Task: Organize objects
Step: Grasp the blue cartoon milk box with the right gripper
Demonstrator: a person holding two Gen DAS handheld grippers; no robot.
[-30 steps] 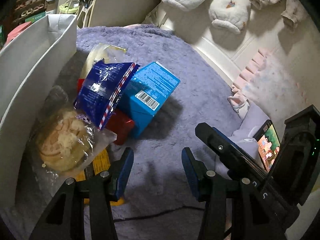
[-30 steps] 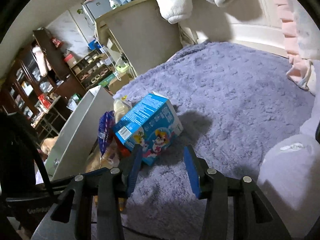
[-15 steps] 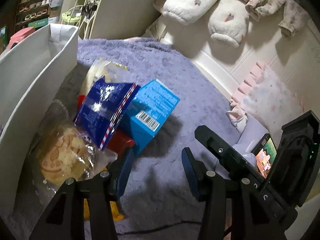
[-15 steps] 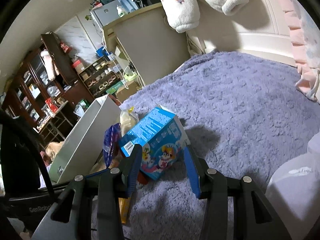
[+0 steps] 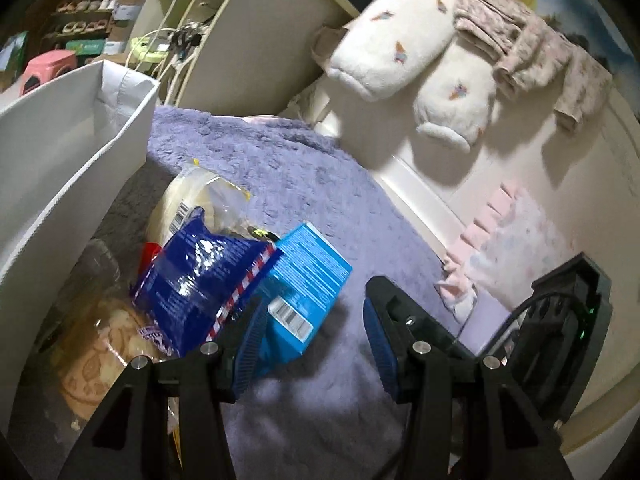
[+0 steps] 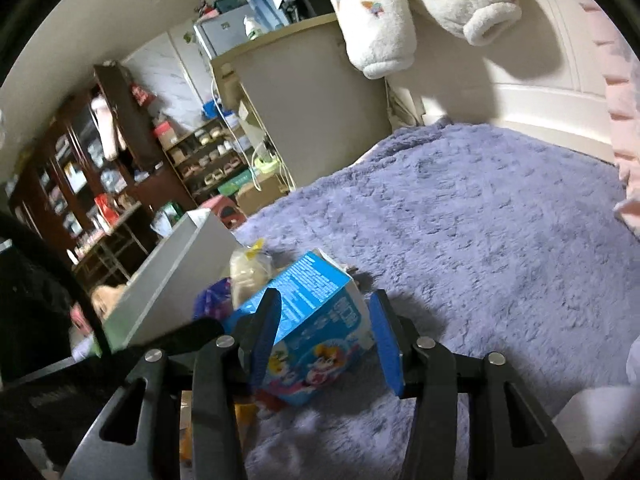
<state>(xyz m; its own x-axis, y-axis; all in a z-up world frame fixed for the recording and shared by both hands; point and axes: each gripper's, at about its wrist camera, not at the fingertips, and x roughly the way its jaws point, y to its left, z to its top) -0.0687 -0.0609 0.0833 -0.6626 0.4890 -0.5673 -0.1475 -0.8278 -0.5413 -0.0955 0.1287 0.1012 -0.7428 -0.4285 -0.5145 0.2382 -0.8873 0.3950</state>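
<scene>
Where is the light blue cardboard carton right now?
The light blue cardboard carton lies on the purple fuzzy blanket, in the right wrist view between the open right gripper fingers, beside the dark blue foil snack bag.

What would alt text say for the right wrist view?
Open right gripper straddles a blue carton lying on a purple fleece blanket, its jaws not yet pressing it. A white bin stands left; cluttered shelves fill the background.
</scene>
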